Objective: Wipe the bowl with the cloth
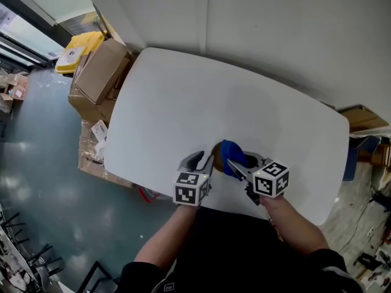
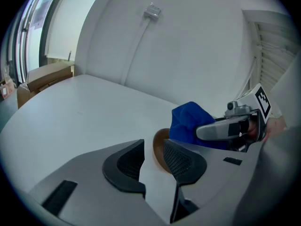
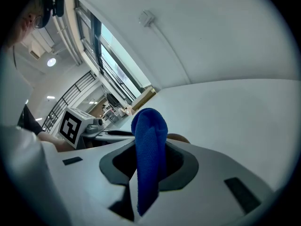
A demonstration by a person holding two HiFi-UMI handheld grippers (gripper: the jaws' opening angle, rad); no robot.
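A small brown bowl [image 1: 217, 153] stands on the white table [image 1: 183, 102] near its front edge. The blue cloth [image 1: 233, 155] is bunched over the bowl's right side, with my right gripper [image 1: 237, 165] shut on it. In the right gripper view the cloth [image 3: 149, 145] stands up between the two pads, and a sliver of the bowl [image 3: 181, 138] shows behind it. My left gripper [image 1: 204, 162] is at the bowl's left. Its jaws stand open [image 2: 153, 146] with a gap, the bowl's rim [image 2: 159, 149] just beyond the tips and touching neither pad.
Cardboard boxes [image 1: 101, 72] and a yellow case [image 1: 79, 47] are stacked on the floor off the table's left end. Another box [image 1: 361, 117] sits past the right end. A white wall with a socket and cable [image 2: 153, 11] runs behind the table.
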